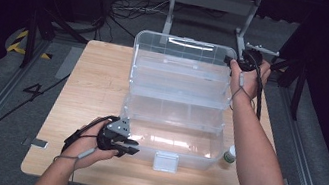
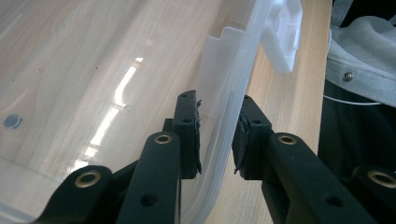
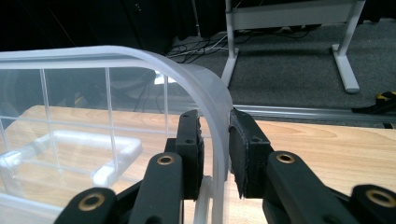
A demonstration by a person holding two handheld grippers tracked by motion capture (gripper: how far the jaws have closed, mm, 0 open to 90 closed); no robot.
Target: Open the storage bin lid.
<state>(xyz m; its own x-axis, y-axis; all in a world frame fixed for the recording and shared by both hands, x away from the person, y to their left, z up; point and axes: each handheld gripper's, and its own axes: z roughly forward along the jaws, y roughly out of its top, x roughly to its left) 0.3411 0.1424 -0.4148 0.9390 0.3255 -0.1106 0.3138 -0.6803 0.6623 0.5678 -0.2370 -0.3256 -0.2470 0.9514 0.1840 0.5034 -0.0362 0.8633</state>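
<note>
The left gripper (image 1: 129,146) straddles the front rim of the clear plastic box (image 1: 175,105), jaws slightly apart. The right gripper (image 1: 232,61) clamps its raised lid (image 3: 205,84). The box sits mid-way on the wooden table (image 1: 92,85), a small bottle (image 1: 229,154) beside it, dark room beyond.

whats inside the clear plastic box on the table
The clear box looks empty: its bottom compartment shows only the wooden table through the plastic, with glare. The raised trays also look empty, though glare and their walls hide parts.
</note>
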